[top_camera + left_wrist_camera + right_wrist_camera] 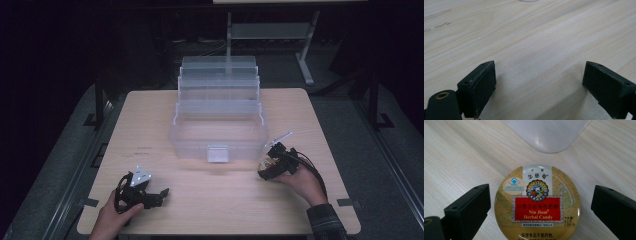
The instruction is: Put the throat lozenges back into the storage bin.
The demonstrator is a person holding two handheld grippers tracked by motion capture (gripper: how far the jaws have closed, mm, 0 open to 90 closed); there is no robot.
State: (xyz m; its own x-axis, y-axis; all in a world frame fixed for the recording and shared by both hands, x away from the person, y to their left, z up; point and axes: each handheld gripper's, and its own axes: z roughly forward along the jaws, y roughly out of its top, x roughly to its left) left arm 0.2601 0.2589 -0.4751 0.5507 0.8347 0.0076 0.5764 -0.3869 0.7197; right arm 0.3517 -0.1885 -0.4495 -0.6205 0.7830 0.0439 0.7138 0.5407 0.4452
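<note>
A round gold tin [537, 205] with a red label reading "Nin Jiom Herbal Candy" lies flat on the wooden table. My right gripper [541, 190] is open around it, one black jaw on each side with a small gap to the tin's rim. In the high view the right gripper [270, 165] sits low at the table's right, just in front of the clear box. My left gripper [156, 195] rests at the front left, held by a hand. In the left gripper view the left gripper [539, 67] is open over bare wood, with nothing between its jaws.
A clear plastic tiered storage box [195, 145] stands open in the middle of the table, its trays stepped back and its front latch [218, 153] facing me. A rounded corner of the box [549, 135] lies just beyond the tin. Bare tabletop [215, 200] stretches between the two grippers.
</note>
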